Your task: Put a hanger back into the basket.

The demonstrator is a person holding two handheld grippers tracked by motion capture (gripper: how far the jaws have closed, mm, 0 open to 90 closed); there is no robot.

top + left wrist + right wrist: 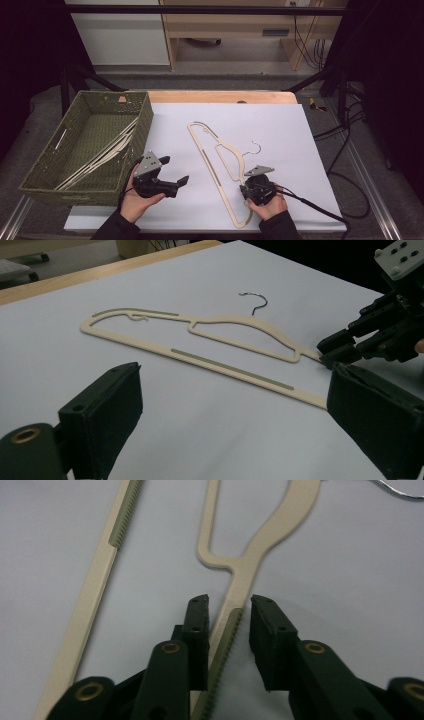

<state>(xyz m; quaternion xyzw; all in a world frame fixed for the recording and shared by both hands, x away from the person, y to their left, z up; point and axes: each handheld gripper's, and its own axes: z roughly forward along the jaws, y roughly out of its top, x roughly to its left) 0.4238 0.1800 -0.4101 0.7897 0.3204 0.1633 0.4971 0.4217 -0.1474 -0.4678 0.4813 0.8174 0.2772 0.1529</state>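
A person sits at a table covered by a white sheet [280, 130], holding a black two-jaw gripper in each hand.

A cream hanger [218, 160] with a small metal hook [257, 148] lies flat on the sheet, near the middle, running diagonally from the far centre toward the person's right hand [270, 206]. Grey-green ridged strips are set into its bars.

The right gripper [245, 190] sits low at the near end of the hanger. In the right gripper view its jaws stand on either side of the hanger's thin arm [235, 615], just below where two bars join. The left jaw is almost against the arm; the right jaw shows a narrow gap. The jaws are not closed on it.

The left gripper [172, 172], in the left hand [135, 202], is above the sheet near the front, well apart from the hanger, its jaws spread wide with nothing between them.

A green woven basket [42, 172] stands at the left edge of the table. More cream hangers [107, 150] lie slanted inside it.
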